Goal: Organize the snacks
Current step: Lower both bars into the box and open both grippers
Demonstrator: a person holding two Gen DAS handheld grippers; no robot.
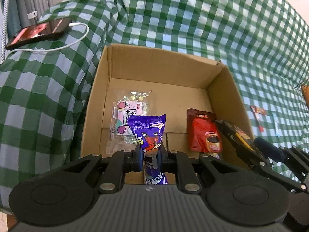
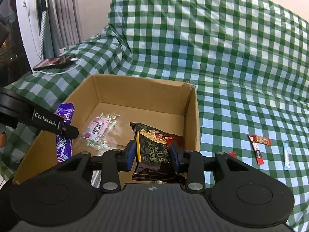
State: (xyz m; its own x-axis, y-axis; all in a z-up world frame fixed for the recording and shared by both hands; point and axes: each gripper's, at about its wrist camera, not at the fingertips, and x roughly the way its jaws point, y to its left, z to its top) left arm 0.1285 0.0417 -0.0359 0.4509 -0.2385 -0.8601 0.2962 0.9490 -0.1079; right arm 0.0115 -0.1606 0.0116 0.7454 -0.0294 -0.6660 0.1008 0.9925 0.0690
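Observation:
An open cardboard box (image 1: 164,67) stands on the checked cloth and also shows in the right wrist view (image 2: 139,89). My left gripper (image 1: 150,152) is shut on a purple snack packet (image 1: 148,133), held over the box's near edge. My right gripper (image 2: 152,154) is shut on a black cracker packet (image 2: 152,148), held over the box's right side; it shows in the left wrist view (image 1: 235,135). Inside the box lie a clear bag of candies (image 1: 127,119) and a red coffee sachet (image 1: 204,133).
Small snack sticks lie on the cloth right of the box: red ones (image 2: 257,145) and a light blue one (image 2: 286,156). A phone (image 1: 38,32) with a white charging cable (image 1: 73,40) lies at the far left. The checked cloth (image 2: 231,58) rises behind the box.

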